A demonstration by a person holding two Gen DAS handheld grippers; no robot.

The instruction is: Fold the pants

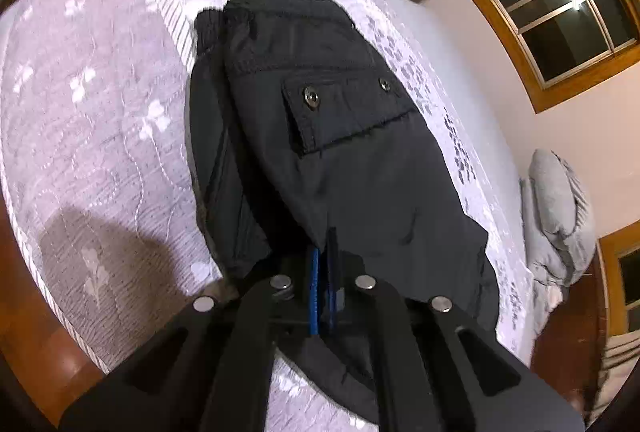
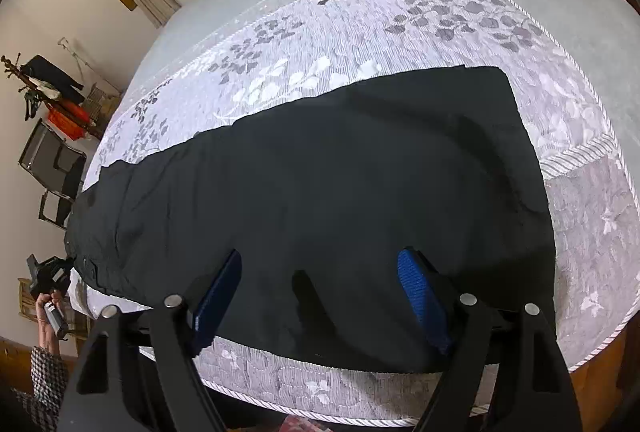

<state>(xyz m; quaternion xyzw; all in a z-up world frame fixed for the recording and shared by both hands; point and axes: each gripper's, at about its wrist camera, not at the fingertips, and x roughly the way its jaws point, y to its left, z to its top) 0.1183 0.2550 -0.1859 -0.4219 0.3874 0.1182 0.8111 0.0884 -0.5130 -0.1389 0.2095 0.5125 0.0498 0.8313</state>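
your left gripper [image 1: 323, 284] points steeply down, its two blue pads [image 1: 314, 292] pressed flat together at the six o'clock edge of the left wrist view, black fingers fanning back toward you. your right gripper [image 2: 320, 296] also tilts down, jaws spread wide: one blue pad [image 2: 218, 296] sits toward seven o'clock, the other toward five o'clock, with nothing pinched between them. in the right wrist view your left hand [image 2: 48, 316] shows at eight o'clock, checked sleeve [image 2: 46, 376] below it.
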